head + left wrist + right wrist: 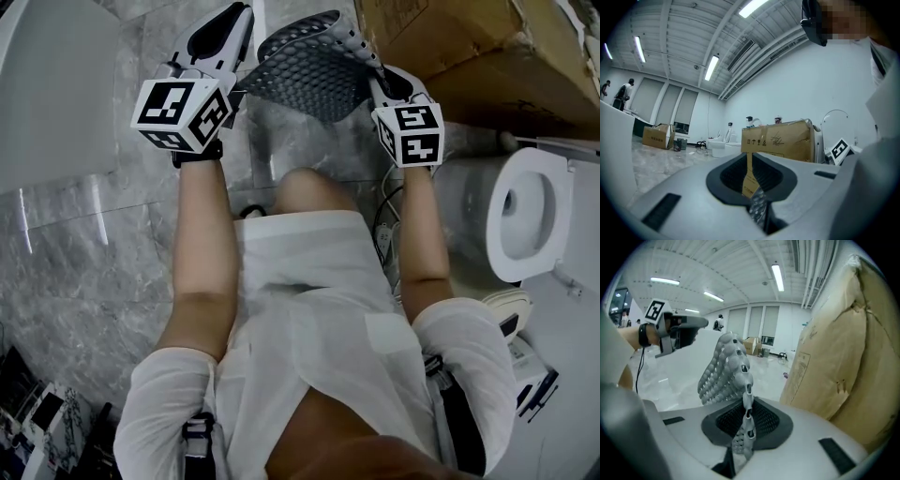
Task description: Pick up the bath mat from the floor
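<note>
Bath mat [305,70] off floor; left gripper [751,185] clamps one edge; right gripper [746,423] clamps opposite edge.

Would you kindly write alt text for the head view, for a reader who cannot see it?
Seen from above, a person's left gripper and right gripper each pinch an edge of a grey perforated bath mat, holding it up over the grey marble floor. A cardboard box sits at upper right and a white toilet at right.
</note>
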